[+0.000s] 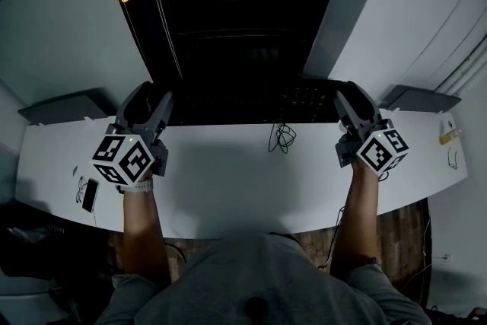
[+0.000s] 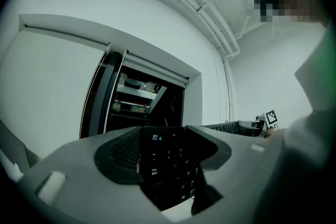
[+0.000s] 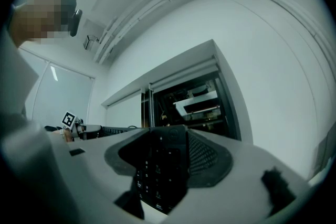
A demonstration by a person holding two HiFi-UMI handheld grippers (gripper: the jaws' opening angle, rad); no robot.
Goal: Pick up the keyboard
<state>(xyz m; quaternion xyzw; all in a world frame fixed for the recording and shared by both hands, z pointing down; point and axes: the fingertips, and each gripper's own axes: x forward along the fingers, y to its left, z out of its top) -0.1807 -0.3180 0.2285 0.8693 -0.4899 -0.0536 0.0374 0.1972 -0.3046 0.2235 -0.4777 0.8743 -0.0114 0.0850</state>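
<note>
A long black keyboard (image 1: 251, 101) lies crosswise over the far part of the white table (image 1: 228, 186). My left gripper (image 1: 156, 106) is shut on its left end and my right gripper (image 1: 344, 104) on its right end. In the left gripper view the keyboard's end (image 2: 168, 176) fills the gap between the grey jaws of the left gripper (image 2: 165, 157). The right gripper view shows the same for the other end (image 3: 157, 176) and the right gripper (image 3: 160, 157). Whether the keyboard still touches the table I cannot tell.
A thin cable (image 1: 282, 137) coils on the table just in front of the keyboard. A phone (image 1: 89, 195) lies near the left front edge. Grey flat slabs sit at the far left (image 1: 65, 106) and far right (image 1: 422, 98). A dark open cabinet (image 1: 236, 4) stands behind.
</note>
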